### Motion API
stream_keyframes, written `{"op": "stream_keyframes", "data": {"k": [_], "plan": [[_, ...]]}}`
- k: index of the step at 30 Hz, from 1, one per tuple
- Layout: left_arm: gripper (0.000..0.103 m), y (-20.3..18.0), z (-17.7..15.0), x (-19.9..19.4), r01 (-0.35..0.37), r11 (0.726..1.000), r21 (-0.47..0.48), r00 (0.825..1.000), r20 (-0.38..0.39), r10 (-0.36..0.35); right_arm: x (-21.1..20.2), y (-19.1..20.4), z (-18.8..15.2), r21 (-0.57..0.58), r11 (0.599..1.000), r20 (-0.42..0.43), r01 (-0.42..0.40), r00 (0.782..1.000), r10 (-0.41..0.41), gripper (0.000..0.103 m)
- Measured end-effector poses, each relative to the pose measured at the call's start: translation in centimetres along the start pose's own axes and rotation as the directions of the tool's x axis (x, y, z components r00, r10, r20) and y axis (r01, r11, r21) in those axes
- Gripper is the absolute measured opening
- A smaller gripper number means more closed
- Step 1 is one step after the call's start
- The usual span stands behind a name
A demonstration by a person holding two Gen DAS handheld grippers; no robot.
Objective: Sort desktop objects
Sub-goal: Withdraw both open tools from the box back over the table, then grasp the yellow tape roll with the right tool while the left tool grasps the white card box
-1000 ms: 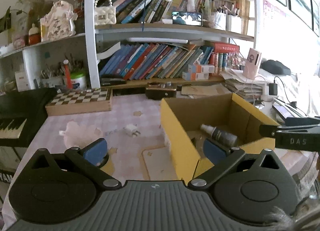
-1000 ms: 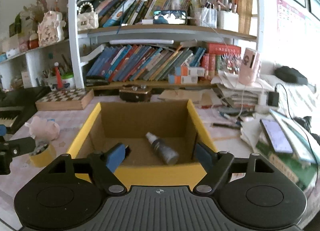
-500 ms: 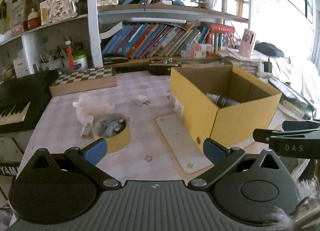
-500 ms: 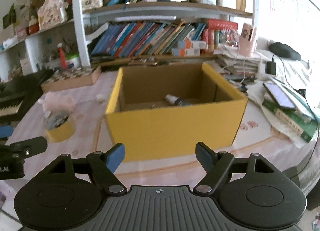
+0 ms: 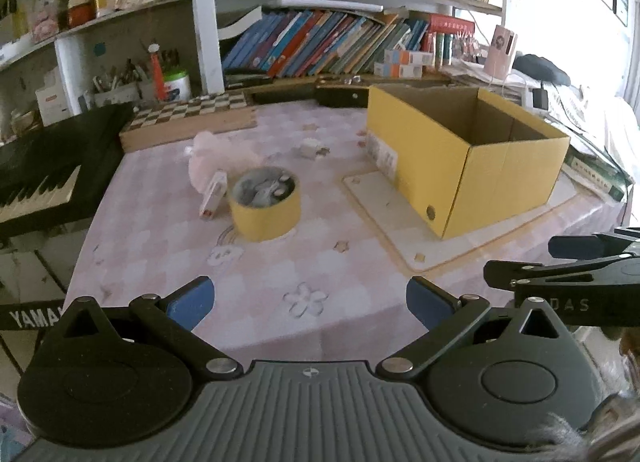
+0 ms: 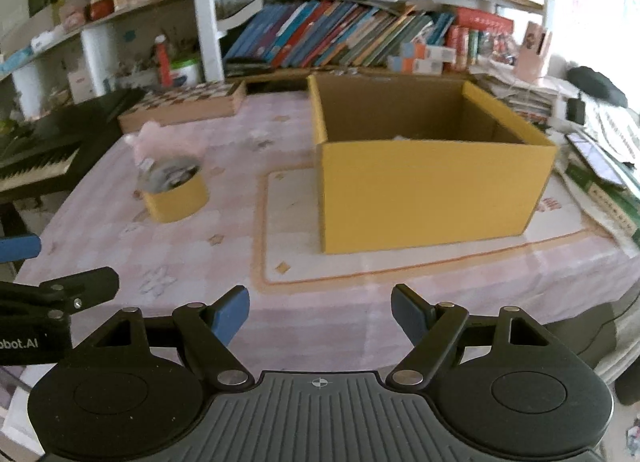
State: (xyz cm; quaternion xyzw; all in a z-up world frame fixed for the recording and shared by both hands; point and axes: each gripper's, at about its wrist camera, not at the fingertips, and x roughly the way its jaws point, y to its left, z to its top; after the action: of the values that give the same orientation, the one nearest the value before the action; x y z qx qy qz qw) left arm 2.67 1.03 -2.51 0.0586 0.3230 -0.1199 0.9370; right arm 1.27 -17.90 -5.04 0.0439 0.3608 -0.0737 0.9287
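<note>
Box: yellow cardboard box (image 5: 500, 177), open-topped, upright on the surface.
Tape: yellow roll (image 5: 265, 209), flat, left of it.
Toy: pink plush (image 5: 218, 155), behind the roll.

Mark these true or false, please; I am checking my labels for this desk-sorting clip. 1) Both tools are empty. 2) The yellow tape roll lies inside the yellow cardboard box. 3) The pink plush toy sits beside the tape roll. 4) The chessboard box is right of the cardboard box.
1) True: the left tool and the right tool both stand open with nothing between the pads.
2) False: the yellow tape roll stands on the pink tablecloth, left of the yellow cardboard box.
3) True: the pink plush toy sits just behind the roll.
4) False: the wooden chessboard box lies far left of it.
</note>
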Motion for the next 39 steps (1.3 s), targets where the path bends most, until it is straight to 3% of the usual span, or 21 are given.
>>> {"op": "stream_keyframes", "data": {"k": [22,39], "plan": [[0.103,7.6,-1.2,-1.7,-0.109,0.987,-0.118,0.994,0.020,0.112,0.7,8.2,0.9,-0.140,0.985,-0.013,-0.099,0.995,0.098,0.081],[0.103,9.1,0.3,1.7,-0.129,0.981,-0.148,0.992,-0.015,0.128,4.6,10.0,3.4,-0.200,0.967,-0.052,-0.156,0.988,0.148,0.086]]}}
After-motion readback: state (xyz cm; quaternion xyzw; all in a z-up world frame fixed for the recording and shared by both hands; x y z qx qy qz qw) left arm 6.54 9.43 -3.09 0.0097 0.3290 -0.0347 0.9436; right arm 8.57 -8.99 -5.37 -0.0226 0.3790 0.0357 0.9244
